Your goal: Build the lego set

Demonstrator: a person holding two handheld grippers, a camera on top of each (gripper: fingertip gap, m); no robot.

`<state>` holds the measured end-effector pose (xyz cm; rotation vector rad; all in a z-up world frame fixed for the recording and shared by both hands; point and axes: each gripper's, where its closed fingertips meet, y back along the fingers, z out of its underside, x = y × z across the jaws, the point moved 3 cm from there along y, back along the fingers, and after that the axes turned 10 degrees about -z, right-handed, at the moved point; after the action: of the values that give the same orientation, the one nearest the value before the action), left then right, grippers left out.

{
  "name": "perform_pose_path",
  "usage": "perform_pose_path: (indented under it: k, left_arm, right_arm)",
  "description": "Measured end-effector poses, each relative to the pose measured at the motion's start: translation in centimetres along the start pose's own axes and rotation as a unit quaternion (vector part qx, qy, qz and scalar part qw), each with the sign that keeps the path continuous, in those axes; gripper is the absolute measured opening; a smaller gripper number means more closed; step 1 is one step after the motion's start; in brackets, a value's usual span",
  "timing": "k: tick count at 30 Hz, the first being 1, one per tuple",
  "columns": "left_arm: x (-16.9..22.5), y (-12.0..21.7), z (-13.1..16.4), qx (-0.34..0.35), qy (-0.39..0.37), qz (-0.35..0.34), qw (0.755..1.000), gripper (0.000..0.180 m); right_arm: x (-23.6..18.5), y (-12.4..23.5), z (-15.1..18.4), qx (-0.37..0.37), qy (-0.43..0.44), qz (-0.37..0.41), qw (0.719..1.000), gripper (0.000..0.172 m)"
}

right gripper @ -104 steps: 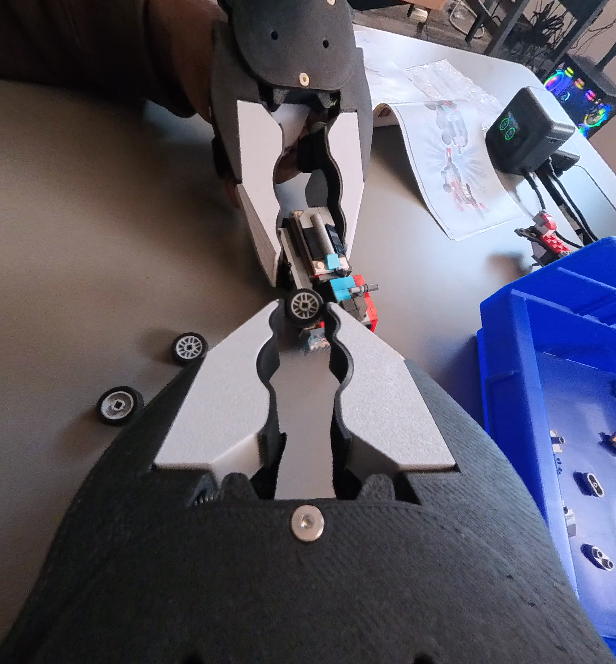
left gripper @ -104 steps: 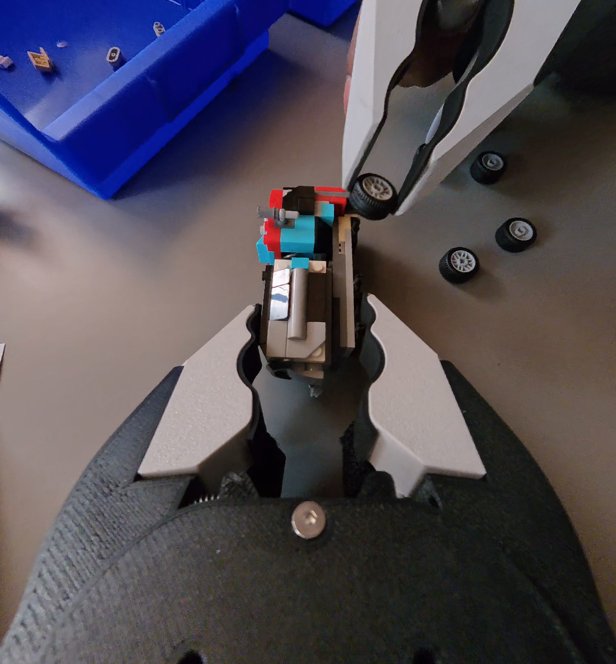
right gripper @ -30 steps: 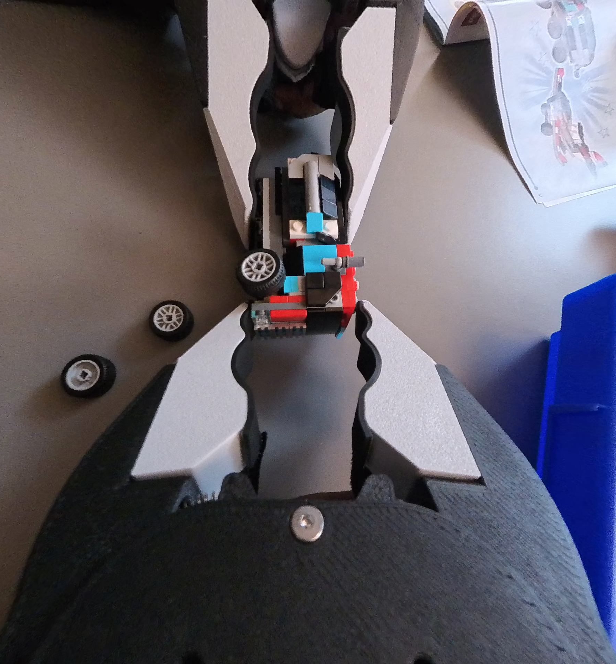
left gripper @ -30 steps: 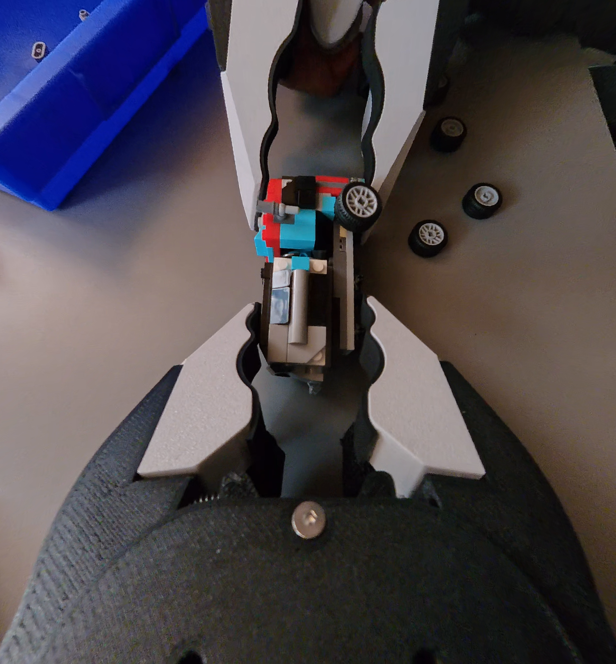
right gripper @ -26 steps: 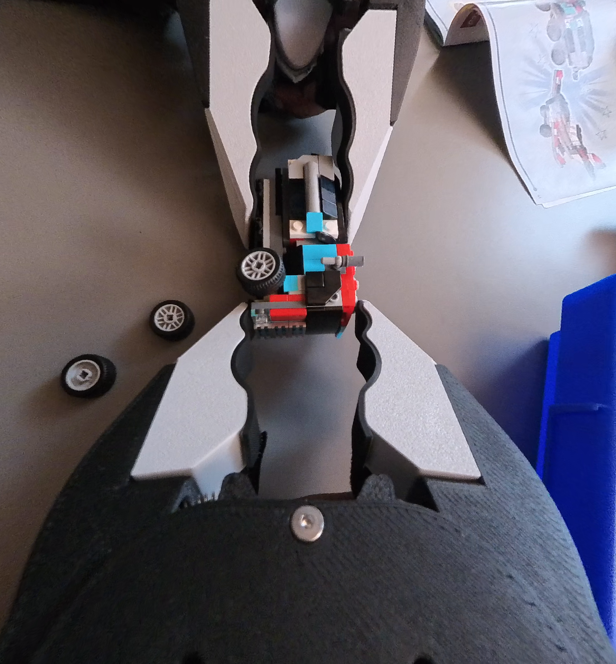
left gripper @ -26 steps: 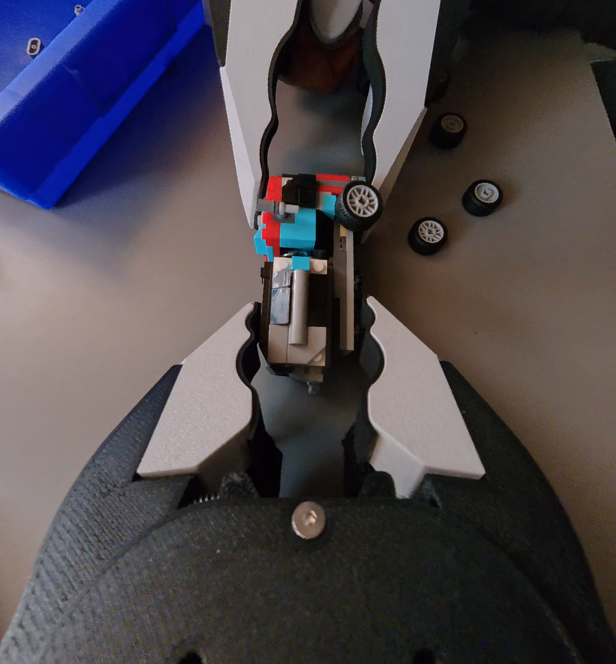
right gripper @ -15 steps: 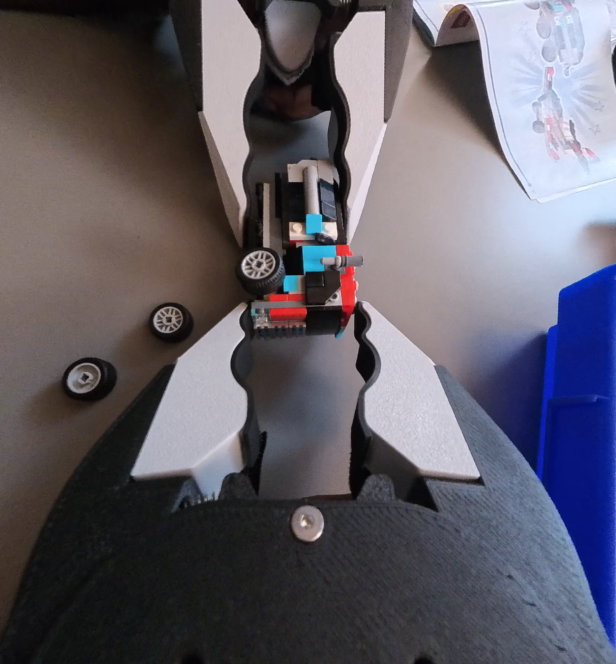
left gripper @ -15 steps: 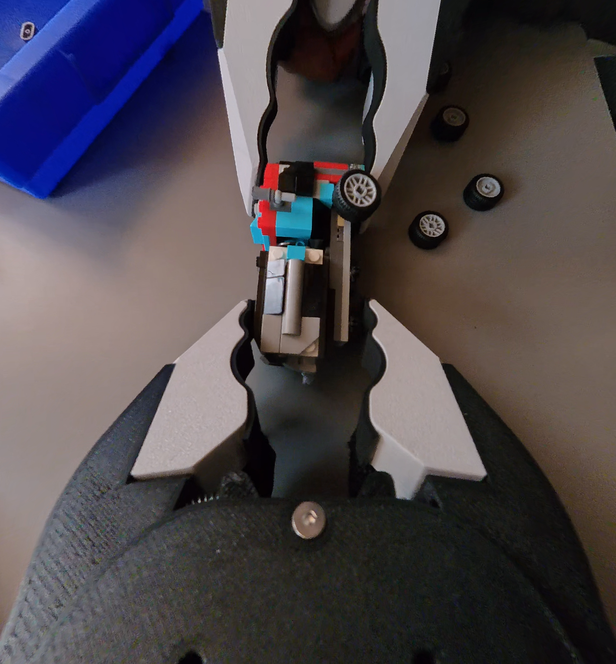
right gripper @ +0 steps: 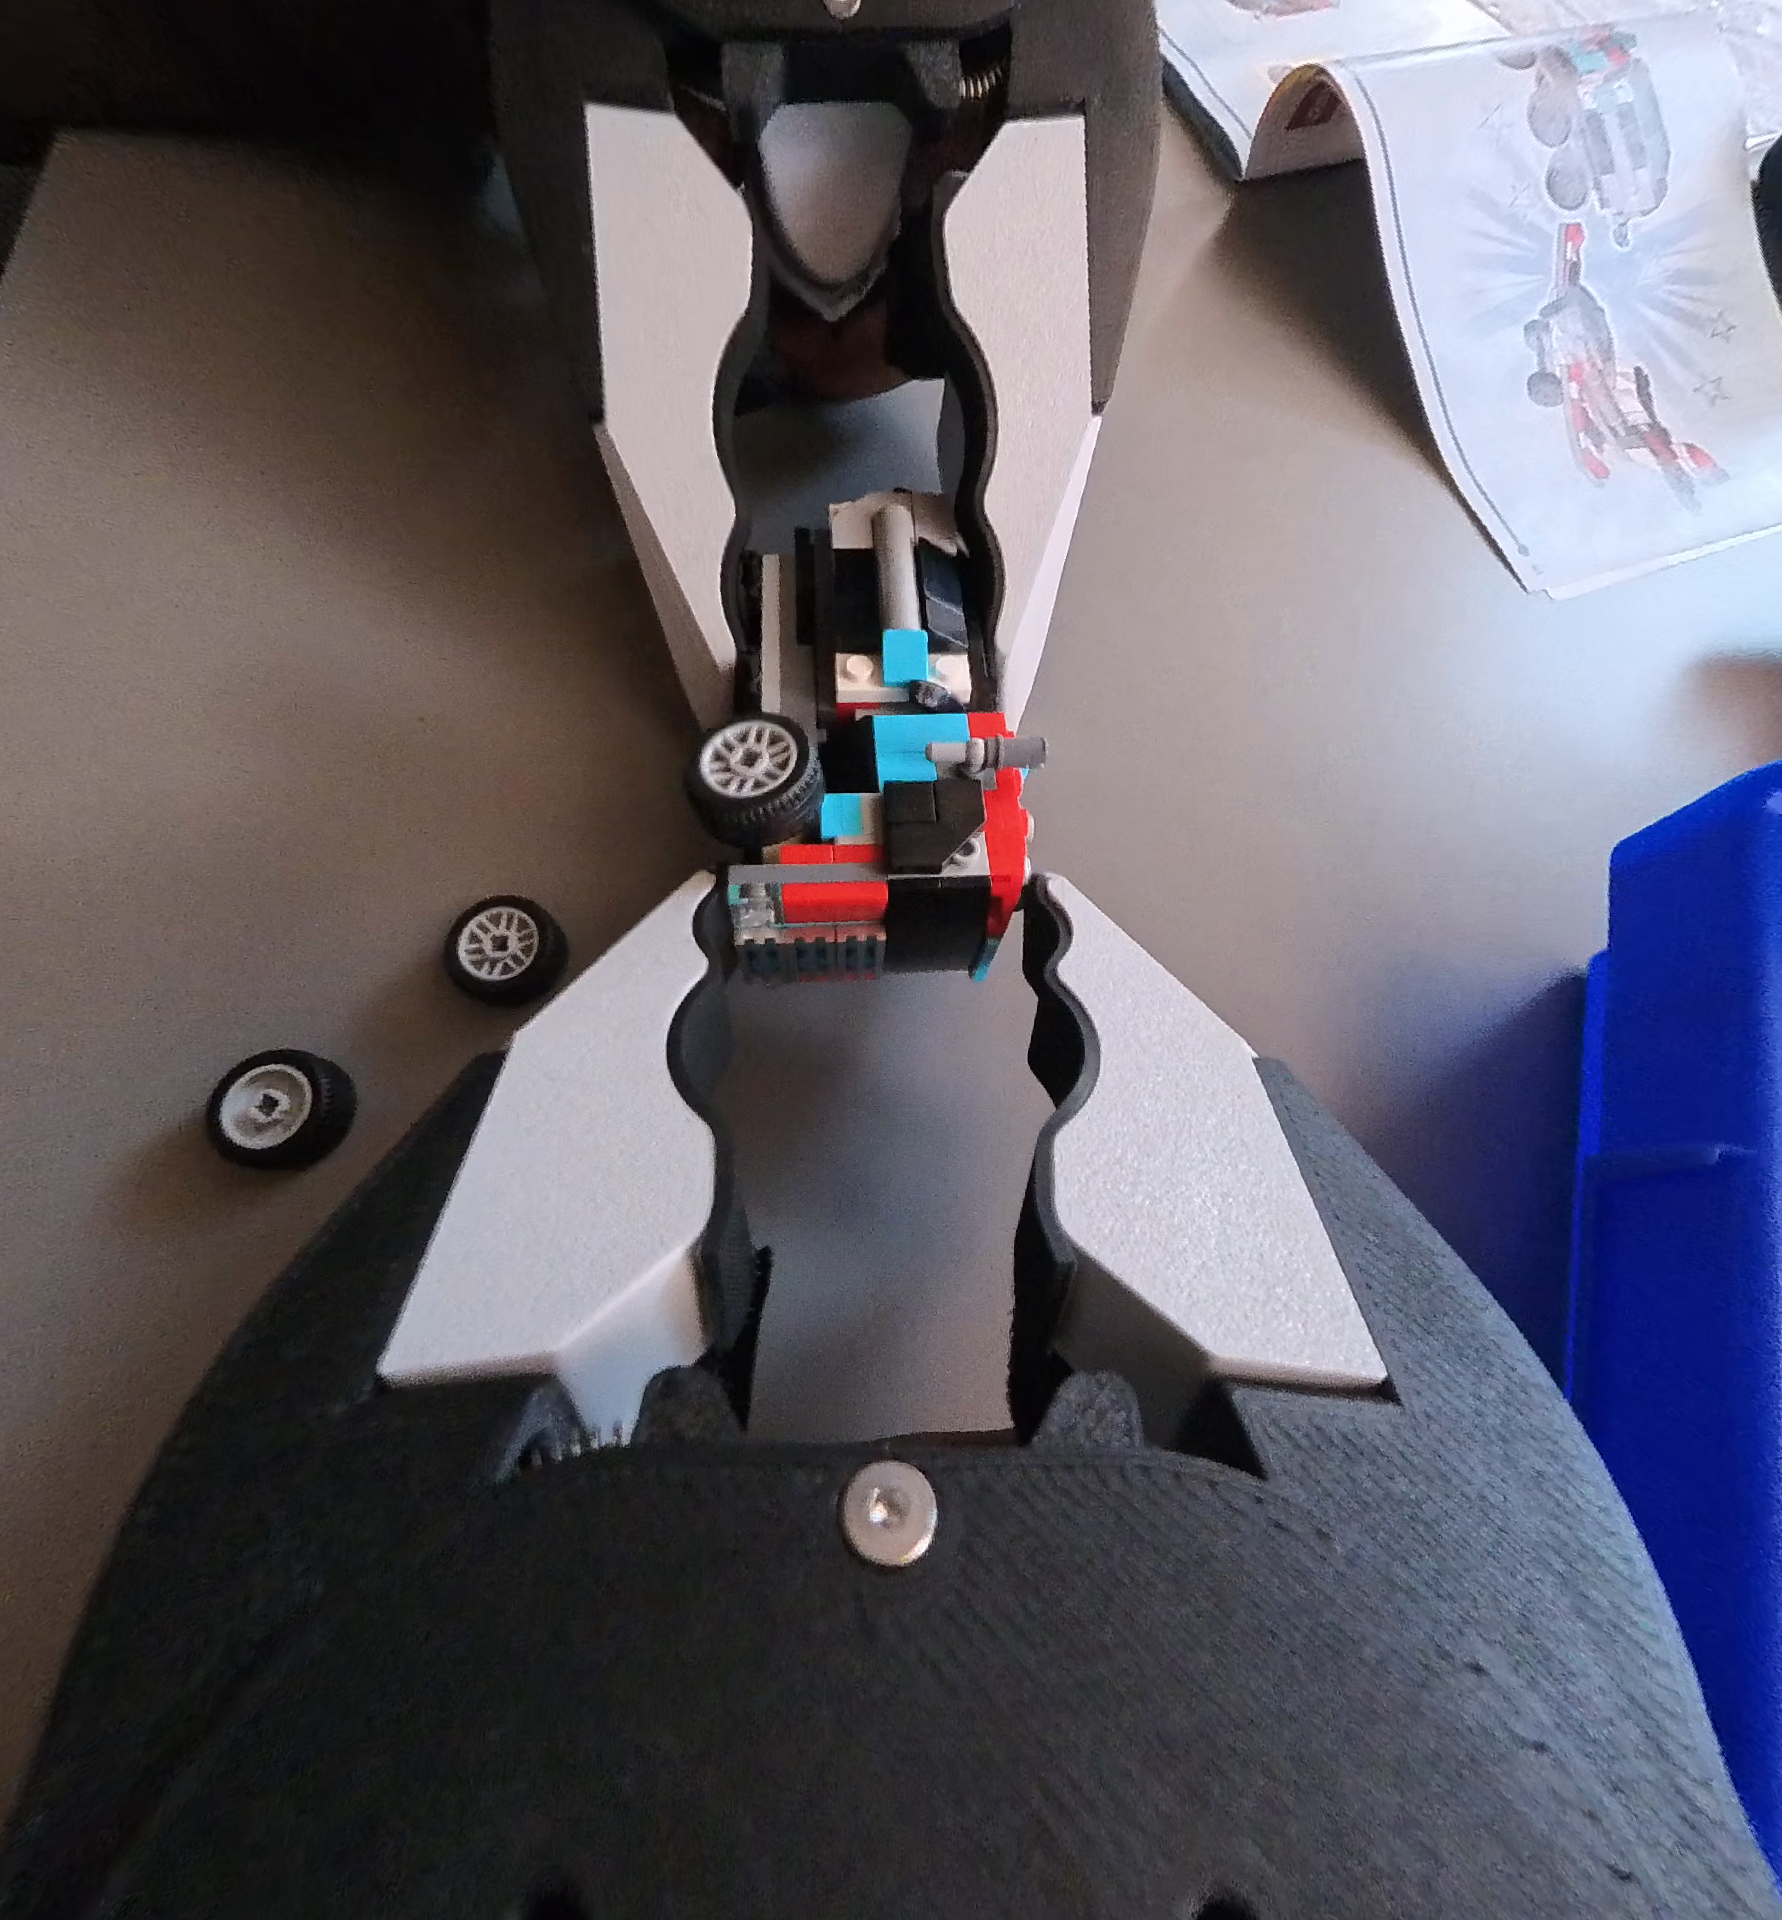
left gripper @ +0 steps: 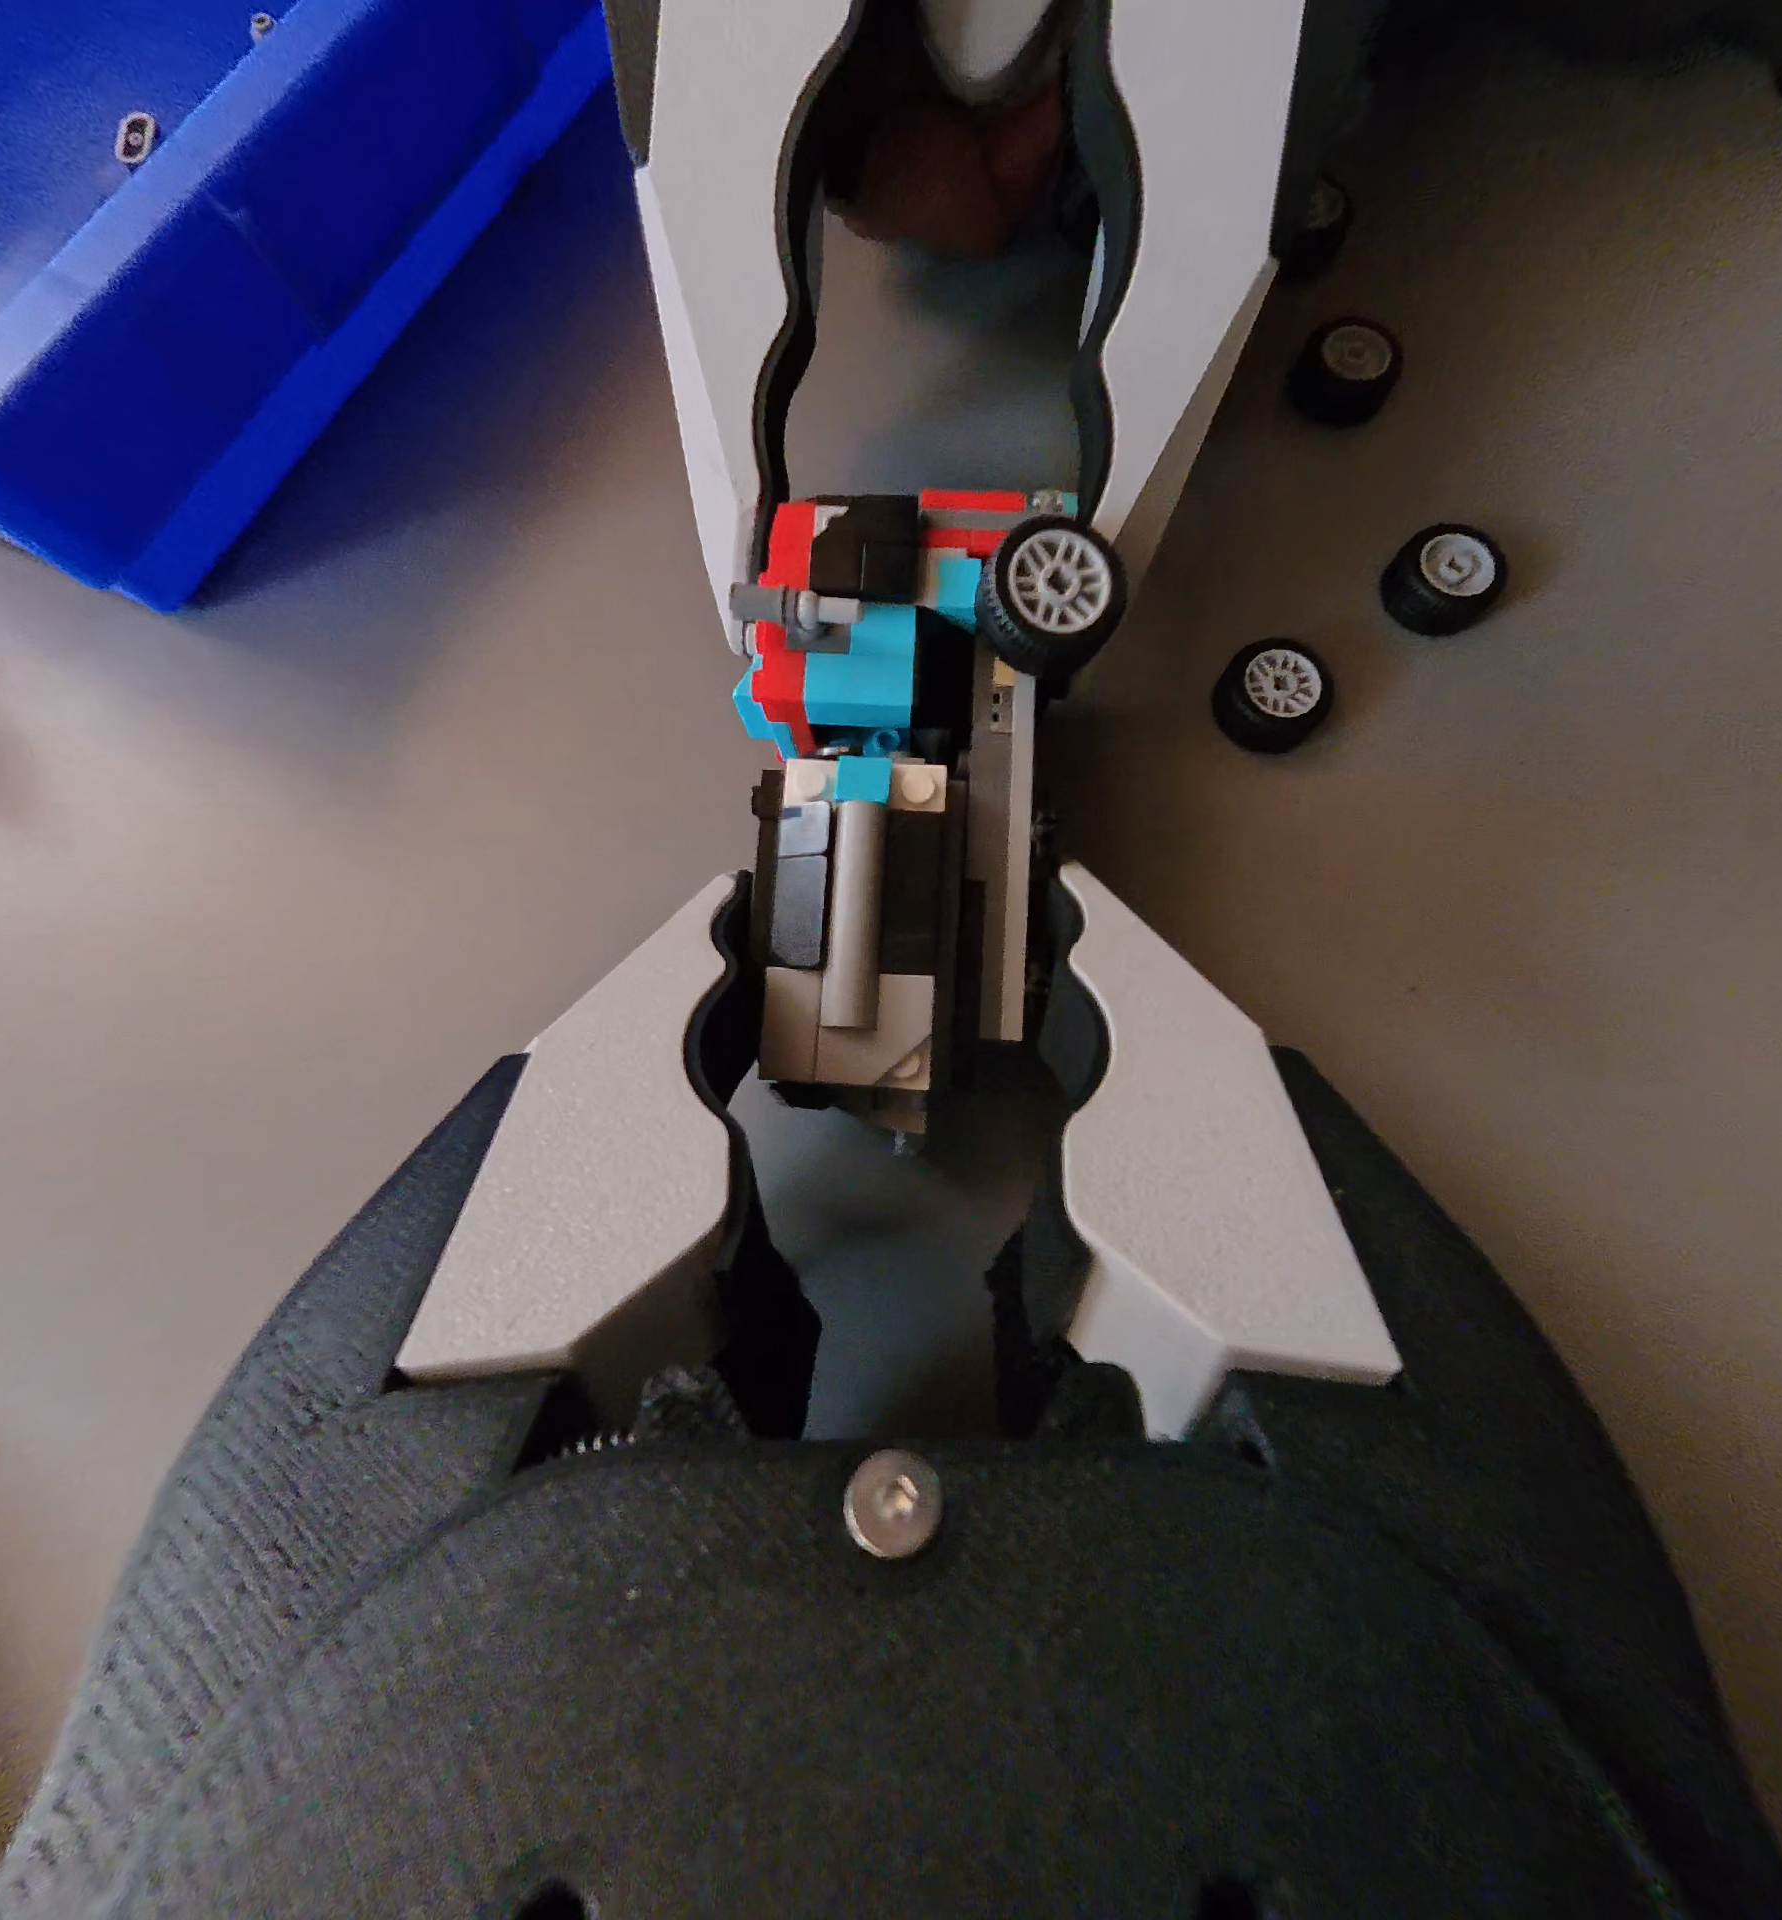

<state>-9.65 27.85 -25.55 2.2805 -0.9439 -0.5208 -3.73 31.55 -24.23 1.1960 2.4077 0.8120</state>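
A small brick-built truck with a red and cyan front and a grey and black rear hangs between my two grippers, above the grey table. My left gripper is shut on its grey rear end, with both pads against its sides. My right gripper is shut on the red front end. The right gripper also shows at the top of the left wrist view, and the left gripper at the top of the right wrist view. One grey-hubbed wheel sits on the truck's front side and also shows in the right wrist view.
Three loose wheels lie on the table beside the truck; two show in the right wrist view. A blue parts bin stands to one side. An open instruction booklet lies beyond. My two grippers' fingertips are within a few centimetres of each other.
Earlier my right gripper held a wheel at the truck's front; the wheel now sits on the truck and the gripper grips the front end. My left gripper loosened briefly, then closed again on the rear.
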Motion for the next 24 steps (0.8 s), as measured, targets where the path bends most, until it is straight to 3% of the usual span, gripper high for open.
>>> perform_pose_path:
  k: [8, 17, 24]
  left_arm:
    - [-0.4, 0.6, -1.1, 0.042, 0.04, 0.009, 0.998, 0.056]
    - [-0.9, 0.6, -0.4, 0.02, 0.027, -0.012, 0.999, 0.056]
    - [-1.3, 1.0, -0.6, 0.022, 0.031, -0.025, 0.999, 0.056]
  right_arm:
    - [0.5, 1.2, -0.7, 0.055, -0.011, 0.012, 0.998, 0.055]
    - [0.6, 1.5, -0.4, 0.046, 0.008, 0.038, 0.998, 0.054]
    - [0.2, 2.4, -1.9, 0.086, 0.041, 0.051, 0.994, 0.052]
